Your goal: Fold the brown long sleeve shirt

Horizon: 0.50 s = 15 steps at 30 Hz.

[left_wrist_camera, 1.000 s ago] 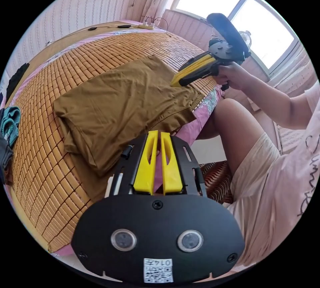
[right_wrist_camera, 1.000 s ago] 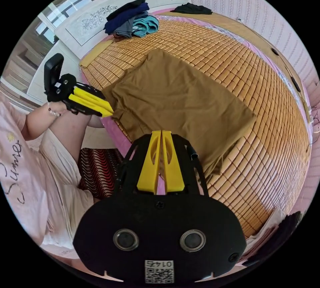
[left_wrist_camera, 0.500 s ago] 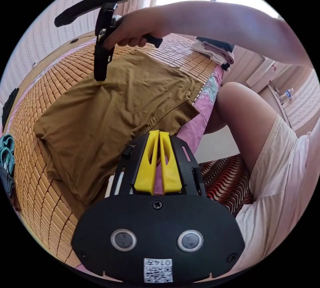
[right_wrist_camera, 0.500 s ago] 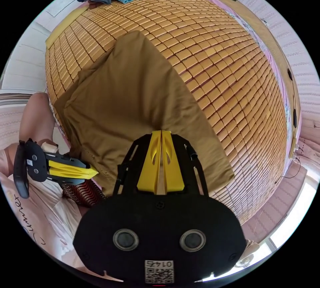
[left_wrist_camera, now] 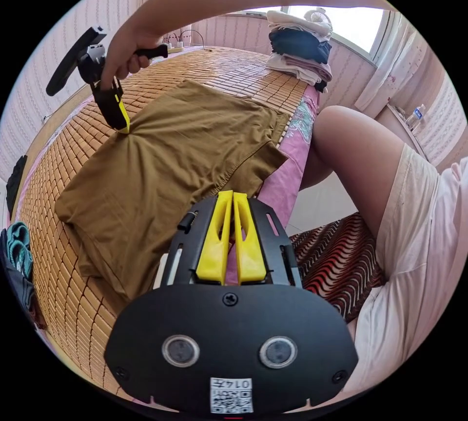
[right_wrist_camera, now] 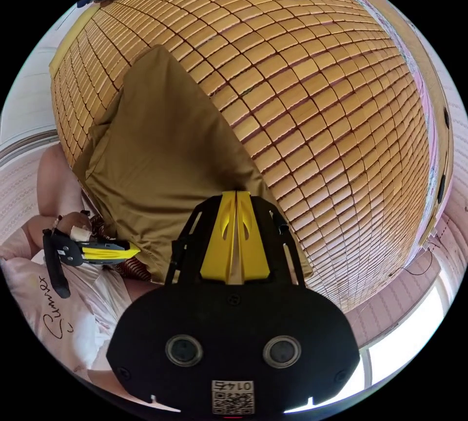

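Observation:
The brown shirt (left_wrist_camera: 170, 158) lies folded into a rough rectangle on the bamboo mat, one side near the bed's edge. My left gripper (left_wrist_camera: 233, 195) is shut and empty, held over that near side; the right gripper view has it (right_wrist_camera: 135, 249) low on the left beside the shirt (right_wrist_camera: 161, 148). My right gripper (right_wrist_camera: 236, 193) is shut, its tips resting on the shirt's far edge where it meets the mat. In the left gripper view the right gripper (left_wrist_camera: 126, 128) points down, and creases spread from its tips. The sleeves are tucked out of sight.
The bamboo mat (right_wrist_camera: 317, 75) covers the bed. A stack of folded clothes (left_wrist_camera: 300, 53) sits at the bed's corner by the window. Teal and dark clothes (left_wrist_camera: 17, 245) lie at the other end. The person's leg (left_wrist_camera: 360, 158) and a striped rug (left_wrist_camera: 331, 265) are beside the bed.
The right gripper has swung across the shirt and come down onto its far edge. The left gripper has stayed by the bed's edge. Both have stayed shut.

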{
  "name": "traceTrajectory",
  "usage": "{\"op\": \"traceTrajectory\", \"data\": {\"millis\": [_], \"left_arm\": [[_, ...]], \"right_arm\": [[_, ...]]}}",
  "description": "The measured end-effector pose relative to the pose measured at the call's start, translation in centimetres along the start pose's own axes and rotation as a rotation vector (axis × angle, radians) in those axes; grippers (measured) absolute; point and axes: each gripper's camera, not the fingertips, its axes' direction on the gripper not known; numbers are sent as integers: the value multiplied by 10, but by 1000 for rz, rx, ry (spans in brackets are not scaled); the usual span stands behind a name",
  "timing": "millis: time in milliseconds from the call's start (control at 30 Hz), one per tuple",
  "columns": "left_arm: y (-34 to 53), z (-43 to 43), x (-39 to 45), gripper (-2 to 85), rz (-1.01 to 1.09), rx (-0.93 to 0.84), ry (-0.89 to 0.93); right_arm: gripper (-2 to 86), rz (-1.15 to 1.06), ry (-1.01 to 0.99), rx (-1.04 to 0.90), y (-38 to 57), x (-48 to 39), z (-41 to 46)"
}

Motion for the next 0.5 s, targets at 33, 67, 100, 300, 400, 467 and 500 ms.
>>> {"op": "traceTrajectory", "data": {"millis": [33, 67, 100, 300, 400, 467, 500], "left_arm": [[2, 1, 2, -10, 4, 1, -2], [4, 1, 4, -10, 5, 3, -3], [5, 2, 5, -10, 4, 4, -2], [20, -1, 14, -8, 26, 46, -24], [27, -11, 22, -6, 85, 116, 0], [29, -17, 30, -1, 124, 193, 74], [29, -18, 33, 0, 130, 205, 86]], "right_arm": [[-5, 13, 15, 11, 0, 3, -4], [-5, 44, 28, 31, -2, 9, -7], [-5, 50, 4, 9, -5, 14, 1], [-4, 125, -89, 135, 36, 35, -5], [-1, 210, -202, 367, 115, 44, -23], [1, 276, -225, 445, 174, 44, -20], [4, 337, -228, 463, 214, 43, -11]]}}
